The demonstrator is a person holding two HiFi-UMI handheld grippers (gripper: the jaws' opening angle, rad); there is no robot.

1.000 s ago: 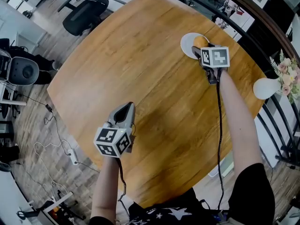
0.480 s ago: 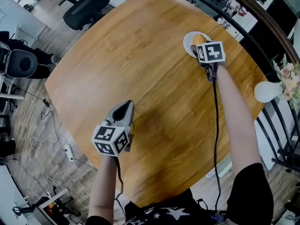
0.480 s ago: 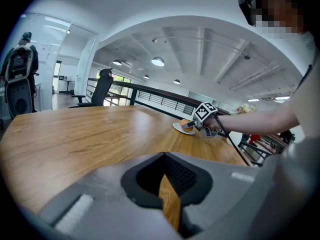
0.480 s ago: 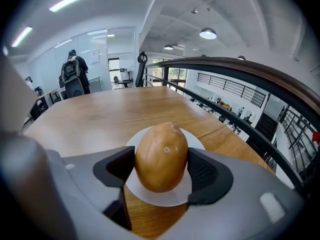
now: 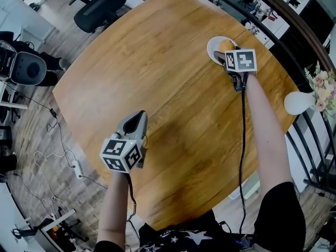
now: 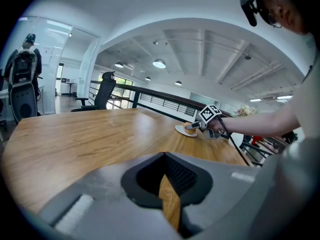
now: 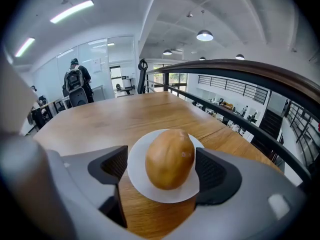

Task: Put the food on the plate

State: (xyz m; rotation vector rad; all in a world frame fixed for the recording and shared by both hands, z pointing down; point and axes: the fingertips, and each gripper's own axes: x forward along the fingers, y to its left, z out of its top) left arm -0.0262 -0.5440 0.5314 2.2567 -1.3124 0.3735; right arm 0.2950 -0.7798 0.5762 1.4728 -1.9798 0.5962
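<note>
Right gripper: at the far right edge of the round wooden table, pointing downward at the small white plate. Jaws wide apart and have just been opening. Food, a smooth golden-brown oval like a bread roll or potato, sits between them on the middle of the plate. One pad stands clear of it with plate showing in the gap. The other pad is just beside it, and contact there is too close to call. No squeeze visible, so the food rests on the plate, released.

Plate lies flat on the wood, near the table rim and the dark railing beyond.

Left gripper: held over the near left part of the table, well apart from the plate. Jaws drawn together, with only a thin sliver of tabletop showing through the slit. Nothing in them.

Surroundings: black office chair on the floor past the table's far left side. Someone with a backpack stands far off in the room.
</note>
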